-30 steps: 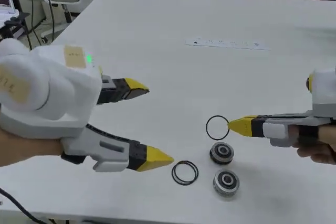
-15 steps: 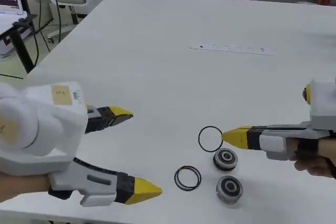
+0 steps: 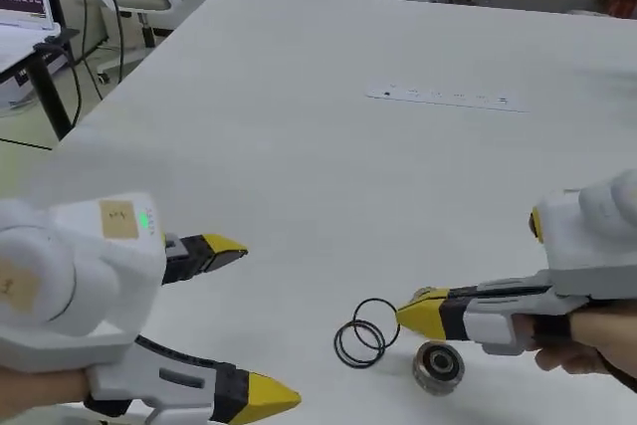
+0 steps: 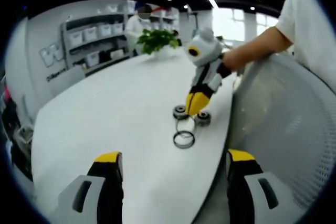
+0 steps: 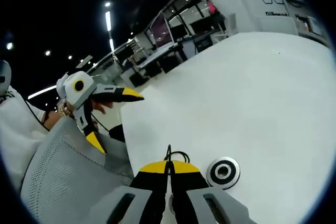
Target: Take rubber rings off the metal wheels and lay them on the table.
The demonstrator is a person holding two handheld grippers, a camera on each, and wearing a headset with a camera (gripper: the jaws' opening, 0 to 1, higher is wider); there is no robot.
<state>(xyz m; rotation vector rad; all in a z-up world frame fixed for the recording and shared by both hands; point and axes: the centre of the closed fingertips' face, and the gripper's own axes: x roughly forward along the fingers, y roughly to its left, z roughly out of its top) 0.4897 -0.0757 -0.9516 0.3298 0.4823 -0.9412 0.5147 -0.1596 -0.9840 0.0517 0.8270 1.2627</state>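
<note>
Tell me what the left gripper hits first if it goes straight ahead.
Likely the rubber rings lying on the table, then the right gripper just behind them; how high the left jaws ride above the table is unclear.

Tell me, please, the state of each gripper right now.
Left gripper: open, holding nothing.
Right gripper: shut on a rubber ring.

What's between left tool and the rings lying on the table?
Nothing; bare tabletop from left tool to rings, seen in left gripper view.
</note>
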